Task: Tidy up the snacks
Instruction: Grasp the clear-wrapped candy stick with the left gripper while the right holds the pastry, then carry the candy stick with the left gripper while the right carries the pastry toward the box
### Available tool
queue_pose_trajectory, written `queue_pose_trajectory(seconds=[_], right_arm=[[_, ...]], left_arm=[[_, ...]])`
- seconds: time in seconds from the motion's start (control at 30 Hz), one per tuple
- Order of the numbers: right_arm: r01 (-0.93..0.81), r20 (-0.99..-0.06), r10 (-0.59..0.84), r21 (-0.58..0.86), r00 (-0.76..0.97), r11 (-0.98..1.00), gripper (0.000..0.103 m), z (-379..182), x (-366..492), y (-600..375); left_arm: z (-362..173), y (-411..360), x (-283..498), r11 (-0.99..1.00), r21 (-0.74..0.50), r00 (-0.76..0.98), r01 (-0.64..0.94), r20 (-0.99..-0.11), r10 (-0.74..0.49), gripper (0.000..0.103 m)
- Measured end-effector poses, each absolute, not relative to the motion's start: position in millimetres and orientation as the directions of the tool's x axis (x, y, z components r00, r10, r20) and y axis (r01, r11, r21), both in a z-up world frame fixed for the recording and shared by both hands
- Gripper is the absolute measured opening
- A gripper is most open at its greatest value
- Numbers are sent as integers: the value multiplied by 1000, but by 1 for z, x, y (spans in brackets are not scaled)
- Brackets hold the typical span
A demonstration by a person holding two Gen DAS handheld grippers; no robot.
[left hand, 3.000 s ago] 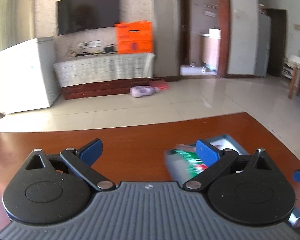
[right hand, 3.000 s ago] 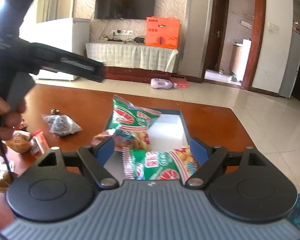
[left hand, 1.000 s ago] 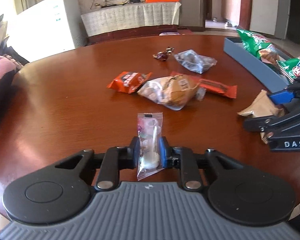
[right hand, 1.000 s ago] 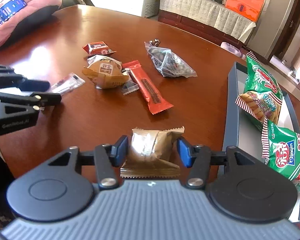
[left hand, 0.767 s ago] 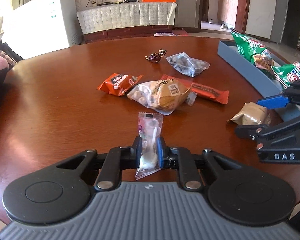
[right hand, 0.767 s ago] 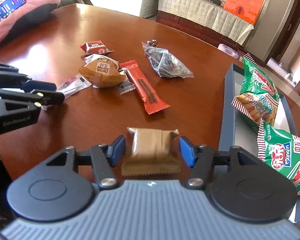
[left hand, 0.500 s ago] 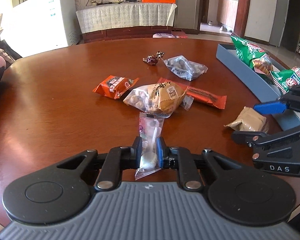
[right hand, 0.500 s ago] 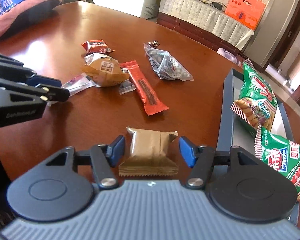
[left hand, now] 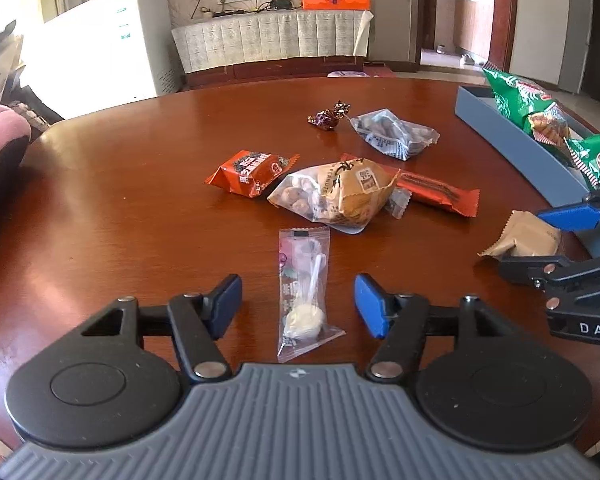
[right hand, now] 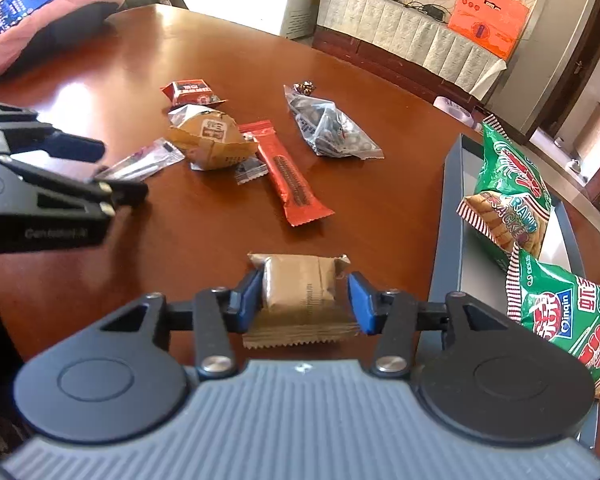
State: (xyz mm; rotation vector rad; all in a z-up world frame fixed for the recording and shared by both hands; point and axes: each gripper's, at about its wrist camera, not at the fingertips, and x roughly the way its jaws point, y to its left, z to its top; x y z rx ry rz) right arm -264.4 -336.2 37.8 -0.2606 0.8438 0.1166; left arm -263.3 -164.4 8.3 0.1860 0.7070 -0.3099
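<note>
Your left tool [left hand: 298, 302] opening, lollipop packet [left hand: 303, 292] lying free between its jaws, your right tool [right hand: 305, 300] narrow around the brown snack pack [right hand: 300, 286], near counter edge.

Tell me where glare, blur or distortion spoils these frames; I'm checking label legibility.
Left wrist view: sharp, window glare whitens the refrigerator, fisheye bends the table edge. Right wrist view: glare patch on the table, left hand-held gripper slightly blurred, green shrimp-cracker bags readable.
</note>
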Motion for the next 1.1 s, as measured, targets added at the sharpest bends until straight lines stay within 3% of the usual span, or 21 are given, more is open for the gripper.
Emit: queue_pose_trajectory(seconds=[0.03,0.1,0.17,0.27,0.63,0.97,1.1], right_arm=[[-208,-755,3,-176,656,962,49,38,-264,-337],[-214,-762,15,-163,648,963,48,40,-263,-337],[-222,-764,20,-162,645,961,47,40,-263,-336],[-232,-765,34,-152,643,961,46,41,-264,-334],[-224,-743,68,-112,666,968,43,52,-268,-340],[-215,-720,88,-86,689,973,43,62,-269,-346],[-201,-709,90,-75,700,977,43,66,-269,-351]], left_arm=[[8,-164,-263,935,57,714,350,-663,-227,67],[8,-164,-263,926,34,702,375,-663,-260,54],[10,-165,-264,917,10,688,399,-664,-293,27],[11,-161,-263,914,-23,674,405,-667,-316,17],[23,-147,-262,932,-90,706,350,-629,-326,14],[47,-168,-274,919,-59,739,391,-575,-352,14],[66,-186,-269,902,11,757,432,-549,-356,15]])
